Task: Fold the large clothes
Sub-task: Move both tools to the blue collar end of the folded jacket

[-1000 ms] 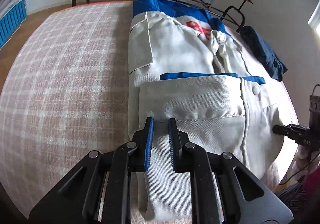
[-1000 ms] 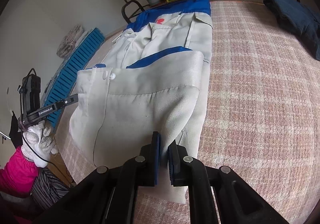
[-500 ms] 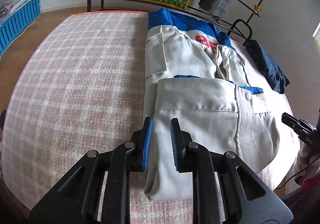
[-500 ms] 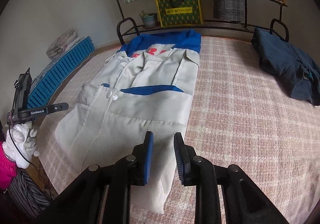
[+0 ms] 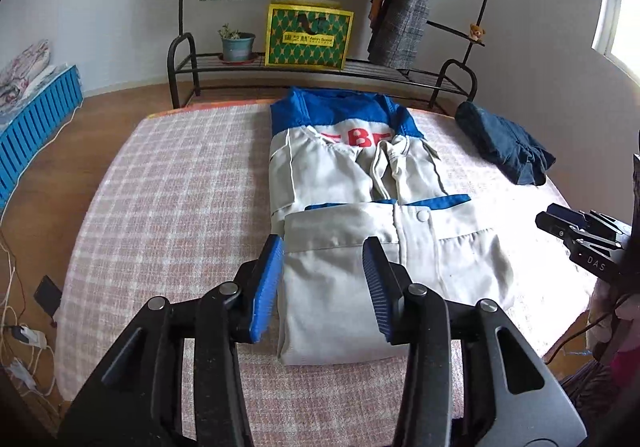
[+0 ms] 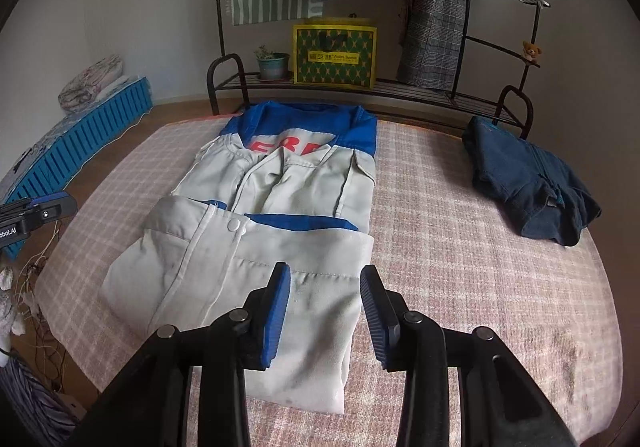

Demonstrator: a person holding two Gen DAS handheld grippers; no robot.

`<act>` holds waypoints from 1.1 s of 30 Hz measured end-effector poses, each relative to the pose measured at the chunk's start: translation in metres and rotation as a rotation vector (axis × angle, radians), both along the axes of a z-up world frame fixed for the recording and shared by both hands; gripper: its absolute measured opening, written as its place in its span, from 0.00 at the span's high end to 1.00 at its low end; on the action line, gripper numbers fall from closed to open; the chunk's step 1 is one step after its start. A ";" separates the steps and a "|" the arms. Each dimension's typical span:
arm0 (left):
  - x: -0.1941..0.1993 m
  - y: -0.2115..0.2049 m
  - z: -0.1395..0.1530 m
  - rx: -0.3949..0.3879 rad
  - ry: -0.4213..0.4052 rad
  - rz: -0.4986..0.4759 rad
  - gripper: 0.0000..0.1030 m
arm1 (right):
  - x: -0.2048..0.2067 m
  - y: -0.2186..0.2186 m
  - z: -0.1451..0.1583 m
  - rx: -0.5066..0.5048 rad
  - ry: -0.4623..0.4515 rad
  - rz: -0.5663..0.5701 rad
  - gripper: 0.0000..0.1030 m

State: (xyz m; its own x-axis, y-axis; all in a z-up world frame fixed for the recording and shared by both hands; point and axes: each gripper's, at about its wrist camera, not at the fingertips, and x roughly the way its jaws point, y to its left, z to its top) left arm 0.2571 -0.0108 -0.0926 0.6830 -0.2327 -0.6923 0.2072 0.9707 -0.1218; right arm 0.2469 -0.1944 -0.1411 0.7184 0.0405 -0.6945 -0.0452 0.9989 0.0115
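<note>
Jacket point(image 5: 360, 247) folded on checked bed point(image 5: 180, 187); L gripper point(image 5: 324, 287) & R gripper point(image 6: 324, 311) jaws spread, holding nothing.

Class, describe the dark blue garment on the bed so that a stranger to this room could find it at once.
Start at the pink checked bed. The large grey-and-blue jacket lies spread along its middle; look to that jacket's right, near the far corner. There sits the dark blue garment, a small bundle, all one navy colour and apart from the jacket.

jacket point(image 5: 344, 183): grey, blue | bedcover point(image 5: 180, 183): pink plaid | trousers point(image 6: 528, 183): navy
</note>
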 end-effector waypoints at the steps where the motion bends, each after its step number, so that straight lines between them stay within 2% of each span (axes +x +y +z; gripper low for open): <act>1: -0.005 -0.003 0.007 0.004 -0.016 -0.006 0.59 | -0.004 0.001 0.007 0.001 -0.011 -0.003 0.63; 5: -0.022 -0.010 0.035 0.000 -0.061 -0.011 0.58 | -0.018 0.005 0.035 -0.006 -0.058 -0.010 0.61; 7: -0.030 -0.013 0.048 -0.001 -0.085 -0.015 0.51 | -0.026 0.007 0.048 -0.015 -0.080 -0.009 0.60; 11: -0.046 -0.019 0.071 0.004 -0.133 -0.022 0.49 | -0.045 0.012 0.073 -0.037 -0.135 -0.005 0.60; 15: -0.058 -0.025 0.092 0.007 -0.163 -0.022 0.40 | -0.061 0.012 0.101 -0.054 -0.189 0.007 0.55; 17: -0.062 -0.028 0.103 0.015 -0.185 -0.018 0.39 | -0.067 0.009 0.116 -0.052 -0.221 0.015 0.50; 20: -0.064 -0.032 0.121 0.038 -0.216 -0.024 0.38 | -0.073 0.001 0.143 -0.060 -0.277 0.017 0.50; 21: -0.063 -0.032 0.127 0.036 -0.224 -0.026 0.35 | -0.073 -0.003 0.151 -0.063 -0.295 0.021 0.49; 23: -0.056 -0.032 0.138 0.031 -0.237 -0.035 0.30 | -0.069 -0.008 0.166 -0.080 -0.326 0.034 0.45; 25: -0.045 -0.028 0.148 0.028 -0.253 -0.022 0.30 | -0.061 -0.015 0.177 -0.088 -0.343 0.051 0.34; 30: 0.009 -0.013 0.162 -0.039 -0.208 -0.019 0.30 | -0.025 -0.040 0.193 -0.058 -0.358 0.032 0.34; 33: 0.049 -0.005 0.159 -0.044 -0.172 -0.020 0.30 | 0.001 -0.057 0.196 -0.029 -0.348 0.020 0.34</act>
